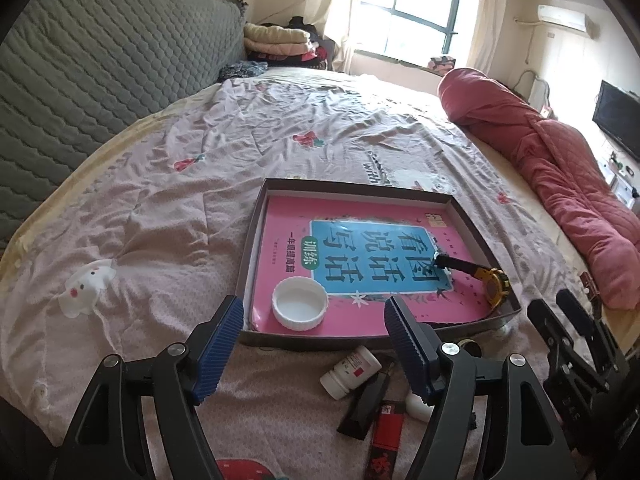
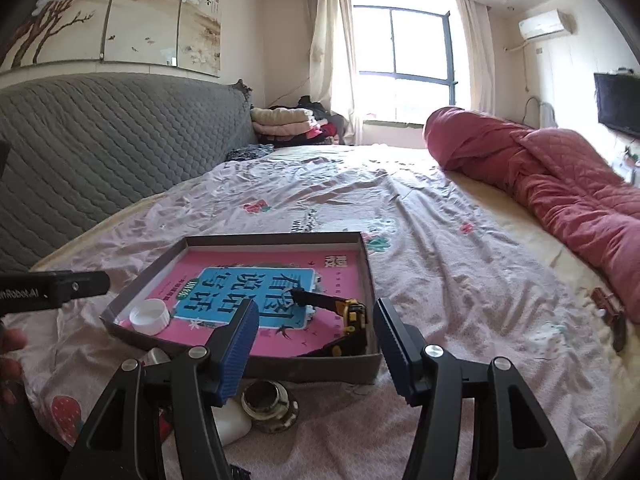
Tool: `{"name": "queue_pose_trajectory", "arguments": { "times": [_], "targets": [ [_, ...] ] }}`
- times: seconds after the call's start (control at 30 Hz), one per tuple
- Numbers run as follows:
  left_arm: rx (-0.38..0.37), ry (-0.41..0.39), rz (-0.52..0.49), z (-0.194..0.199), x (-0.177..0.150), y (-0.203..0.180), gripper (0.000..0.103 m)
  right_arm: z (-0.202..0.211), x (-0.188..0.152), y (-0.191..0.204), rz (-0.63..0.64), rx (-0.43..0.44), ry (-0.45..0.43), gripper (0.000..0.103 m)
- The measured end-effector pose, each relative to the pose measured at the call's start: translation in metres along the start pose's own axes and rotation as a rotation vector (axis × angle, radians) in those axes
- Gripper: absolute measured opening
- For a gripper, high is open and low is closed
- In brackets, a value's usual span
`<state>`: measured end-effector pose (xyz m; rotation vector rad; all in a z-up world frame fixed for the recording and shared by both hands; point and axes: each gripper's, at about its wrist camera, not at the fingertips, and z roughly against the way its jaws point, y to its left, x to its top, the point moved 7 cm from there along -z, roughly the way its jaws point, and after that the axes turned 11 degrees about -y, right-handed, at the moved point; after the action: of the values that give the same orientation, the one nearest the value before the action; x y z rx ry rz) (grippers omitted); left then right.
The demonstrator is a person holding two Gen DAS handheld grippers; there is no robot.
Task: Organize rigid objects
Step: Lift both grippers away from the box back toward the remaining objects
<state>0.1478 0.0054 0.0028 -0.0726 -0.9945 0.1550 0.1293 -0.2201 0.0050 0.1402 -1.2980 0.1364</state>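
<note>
1. Both pairs of fingers are standing spread apart and gripping nothing: the left gripper [image 1: 314, 344] is hovering over the near edge of the box, and the right gripper [image 2: 316, 346] is hovering over the box's near right corner.
2. Just ahead of them, a shallow brown box [image 1: 352, 188] is lying on the bed [image 1: 160, 200], with a pink book [image 1: 288, 220] filling its floor (the cover is showing a blue panel with Chinese characters).
3. Inside the box, a white cap [image 1: 299, 301] is sitting open side up on the book's near left corner, and a yellow watch [image 1: 496, 284] with a black strap is resting against the right wall.
4. Outside the box, between it and the left gripper, a white pill bottle [image 1: 350, 372] is lying on its side, beside a black wedge-shaped object [image 1: 366, 408] and a red and black packet [image 1: 386, 428].
5. Under the right gripper, a round metal fitting [image 2: 270, 404] is sitting on the bedspread, with a white bottle [image 2: 232, 426] partly hidden beside it.
6. Farther out, a rolled red quilt [image 2: 540, 184] is lying along the bed's right side.
</note>
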Motion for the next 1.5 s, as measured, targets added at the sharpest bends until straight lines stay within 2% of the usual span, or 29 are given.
{"name": "queue_pose_trajectory", "arguments": {
  "times": [0.13, 0.4, 0.57, 1.5],
  "targets": [
    [-0.015, -0.008, -0.005, 0.006, 0.000, -0.003, 0.076, 0.015, -0.002, -0.001, -0.045, 0.009, 0.009, 0.059],
    [-0.043, -0.020, 0.015, 0.018, -0.002, -0.007, 0.076, 0.042, -0.004, 0.012, -0.051, 0.001, 0.009, 0.059],
    [-0.045, -0.016, 0.027, 0.025, -0.005, -0.005, 0.076, 0.049, -0.009, 0.020, -0.056, 0.007, 0.038, 0.059],
    [-0.073, -0.021, -0.052, 0.065, -0.013, -0.018, 0.076, 0.083, -0.009, 0.040, -0.007, 0.039, 0.056, 0.059]
  ]
}}
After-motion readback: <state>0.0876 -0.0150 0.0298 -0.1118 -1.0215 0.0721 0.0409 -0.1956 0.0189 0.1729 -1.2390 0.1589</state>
